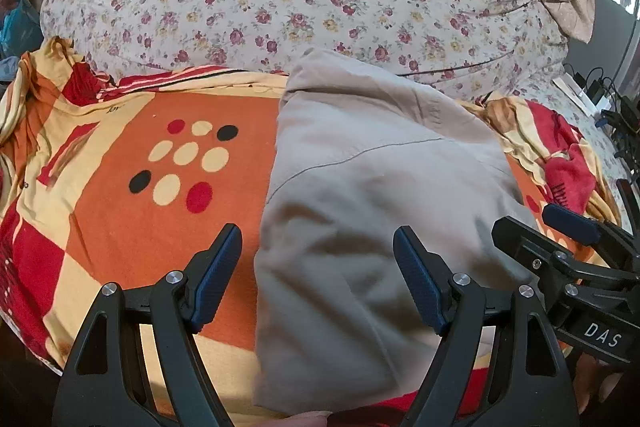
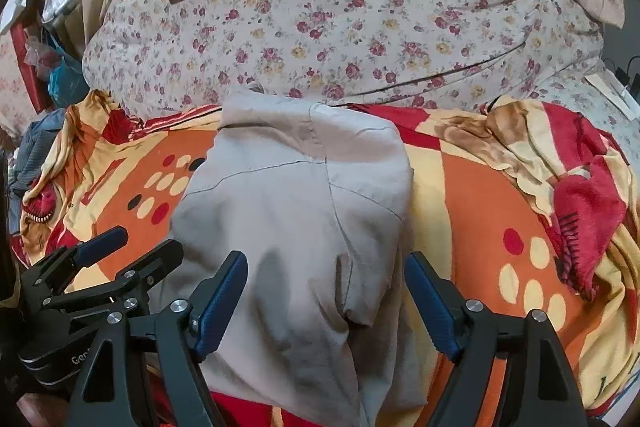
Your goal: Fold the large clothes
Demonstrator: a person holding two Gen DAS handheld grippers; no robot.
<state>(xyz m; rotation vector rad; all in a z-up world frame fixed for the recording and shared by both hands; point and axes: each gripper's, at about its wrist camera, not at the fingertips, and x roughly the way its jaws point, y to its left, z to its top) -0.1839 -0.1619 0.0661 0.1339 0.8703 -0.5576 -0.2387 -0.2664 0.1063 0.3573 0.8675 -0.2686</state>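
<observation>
Lying part-folded into a narrow strip on the orange patterned blanket (image 1: pixel 120 227) of the bed, the beige garment (image 1: pixel 360 187) awaits another fold. Left gripper (image 1: pixel 318 275) and right gripper (image 2: pixel 326 301) hover over its near end, jaws wide apart, holding nothing (no containers visible). Next, I judge: pinch the near hem and carry it toward the far edge.

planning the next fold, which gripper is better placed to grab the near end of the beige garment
Right, marginally. The right gripper is open with the folded beige cloth garment centred between its fingers; the open left gripper straddles only the garment's left edge over the orange patterned blanket.
</observation>
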